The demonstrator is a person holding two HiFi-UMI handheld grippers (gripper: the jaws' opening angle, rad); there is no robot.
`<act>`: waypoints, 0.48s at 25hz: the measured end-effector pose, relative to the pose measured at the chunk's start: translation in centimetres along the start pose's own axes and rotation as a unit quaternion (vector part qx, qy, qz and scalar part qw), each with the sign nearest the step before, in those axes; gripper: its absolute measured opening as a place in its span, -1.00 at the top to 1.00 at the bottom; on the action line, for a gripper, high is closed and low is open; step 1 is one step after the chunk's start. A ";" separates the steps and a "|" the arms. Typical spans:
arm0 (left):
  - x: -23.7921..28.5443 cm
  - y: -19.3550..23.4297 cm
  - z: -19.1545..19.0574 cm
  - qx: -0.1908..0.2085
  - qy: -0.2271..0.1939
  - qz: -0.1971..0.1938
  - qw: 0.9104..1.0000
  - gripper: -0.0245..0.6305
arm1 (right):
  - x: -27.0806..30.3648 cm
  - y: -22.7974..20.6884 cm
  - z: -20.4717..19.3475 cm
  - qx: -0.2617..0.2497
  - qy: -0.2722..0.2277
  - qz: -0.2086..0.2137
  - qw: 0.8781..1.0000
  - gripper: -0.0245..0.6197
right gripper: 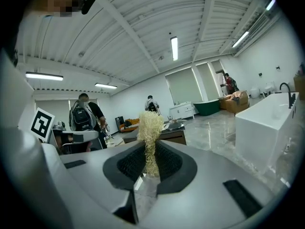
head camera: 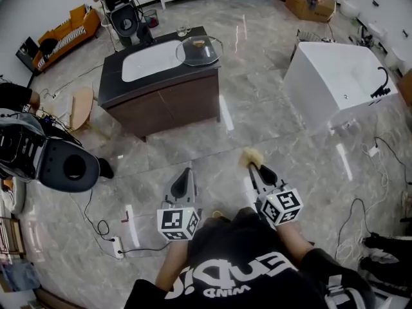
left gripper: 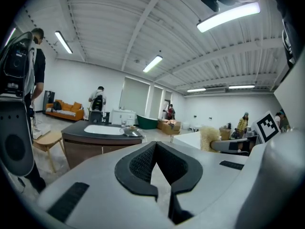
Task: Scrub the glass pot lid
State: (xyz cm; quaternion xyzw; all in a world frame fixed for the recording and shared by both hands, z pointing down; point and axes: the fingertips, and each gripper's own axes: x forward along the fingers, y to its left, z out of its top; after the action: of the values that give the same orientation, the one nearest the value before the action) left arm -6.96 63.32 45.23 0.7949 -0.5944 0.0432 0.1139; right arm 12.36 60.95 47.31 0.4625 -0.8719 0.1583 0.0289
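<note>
Lid [head camera: 199, 51] far ahead; left fingers [left gripper: 138, 163] clenched empty, right fingers [right gripper: 125, 166] grasping scrubber [right gripper: 151, 128], probably loofah.

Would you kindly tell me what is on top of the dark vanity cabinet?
On the cabinet: a white basin, the glass pot lid at its right end, a small glass behind. The tan spot at the lid's centre may be its knob or something underneath; unclear.

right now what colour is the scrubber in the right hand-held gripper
The scrubber is pale straw yellow; the right gripper view shows it best.
</note>
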 end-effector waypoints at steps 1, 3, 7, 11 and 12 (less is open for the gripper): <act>0.1 0.4 -0.3 -0.002 0.000 -0.002 1.000 0.88 | 0.0 0.0 -0.1 -0.003 -0.001 -0.005 1.000 0.78; 0.3 1.2 -0.6 -0.001 0.001 -0.006 1.000 0.89 | 0.1 0.0 -0.2 -0.004 -0.005 -0.014 1.000 0.78; 0.6 2.4 0.0 0.004 -0.001 -0.014 1.000 0.89 | 0.5 0.3 -0.3 0.002 -0.009 -0.025 1.000 0.78; 1.7 3.7 0.3 0.001 0.002 -0.018 1.000 0.89 | 2.0 0.4 0.3 0.005 -0.015 -0.034 0.999 0.78; 2.0 4.0 0.3 0.000 0.003 -0.018 1.000 0.89 | 2.4 0.3 0.3 0.004 -0.015 -0.034 0.999 0.78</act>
State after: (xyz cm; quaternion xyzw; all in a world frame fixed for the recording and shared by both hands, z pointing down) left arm -10.23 60.27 45.88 0.8051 -0.5800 0.0430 0.1166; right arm 10.76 59.07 47.45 0.4945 -0.8552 0.1542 0.0196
